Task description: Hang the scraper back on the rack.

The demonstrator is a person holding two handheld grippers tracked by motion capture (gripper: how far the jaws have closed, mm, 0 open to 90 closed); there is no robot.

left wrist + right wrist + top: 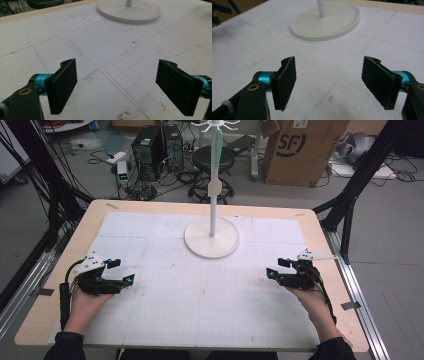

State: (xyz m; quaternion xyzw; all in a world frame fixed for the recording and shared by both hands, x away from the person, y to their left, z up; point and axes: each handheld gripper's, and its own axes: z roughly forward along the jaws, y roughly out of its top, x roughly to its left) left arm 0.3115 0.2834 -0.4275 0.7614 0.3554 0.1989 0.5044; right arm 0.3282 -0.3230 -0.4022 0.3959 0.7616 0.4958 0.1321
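Here, white stand (212, 236) on mat (165, 290), both claws empty

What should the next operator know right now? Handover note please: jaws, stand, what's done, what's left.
Left gripper: jaws open, nothing between them, low over the white mat at its left side.
Right gripper: jaws open, nothing between them, low over the mat at its right side.
White stand: upright, its round base on the mat at the far middle, apart from both grippers; hooks on top, nothing visibly hanging on them.
Done: nothing is held.
Left: the stand is untouched; any handling of it is yet to start.
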